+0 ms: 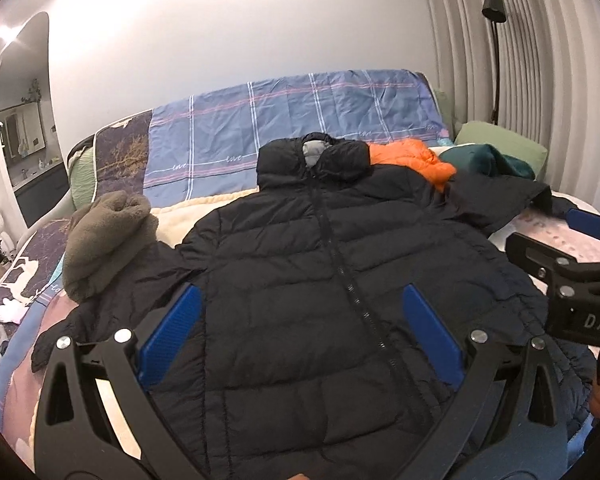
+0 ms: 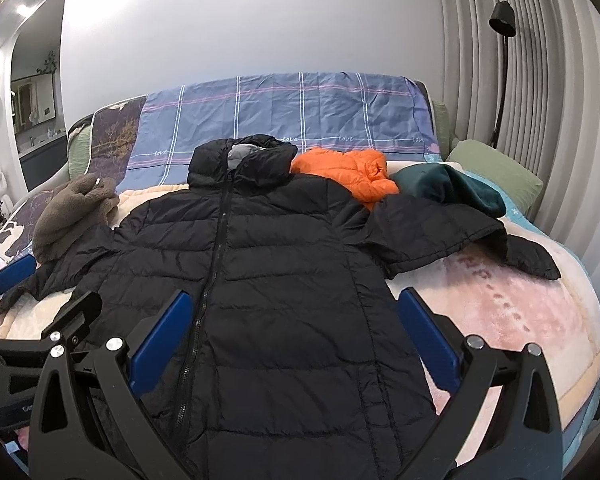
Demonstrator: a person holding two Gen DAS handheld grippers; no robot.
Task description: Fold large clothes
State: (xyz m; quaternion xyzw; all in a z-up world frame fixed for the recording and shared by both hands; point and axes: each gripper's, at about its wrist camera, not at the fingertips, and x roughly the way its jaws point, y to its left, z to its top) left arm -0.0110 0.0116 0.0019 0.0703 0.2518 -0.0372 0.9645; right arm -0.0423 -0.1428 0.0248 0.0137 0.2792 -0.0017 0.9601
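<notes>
The black puffer jacket is lying zipped and face-up across the bed, collar toward 12 o'clock, sleeves reaching toward 9 and 3 o'clock. The left gripper and right gripper are hovering above its lower body, jaws apart and holding nothing. The slick, puffy shell is likely to slip or spring open, and the sleeve touching the orange jacket may drag it.

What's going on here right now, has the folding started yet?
Not yet, by the look of it. A black puffer jacket lies zipped and spread face up on the bed, both sleeves out to the sides. The left gripper and right gripper hang over its lower half with fingers apart, gripping nothing. An orange jacket, a teal garment and a brown fleece sit near the head of the bed.
</notes>
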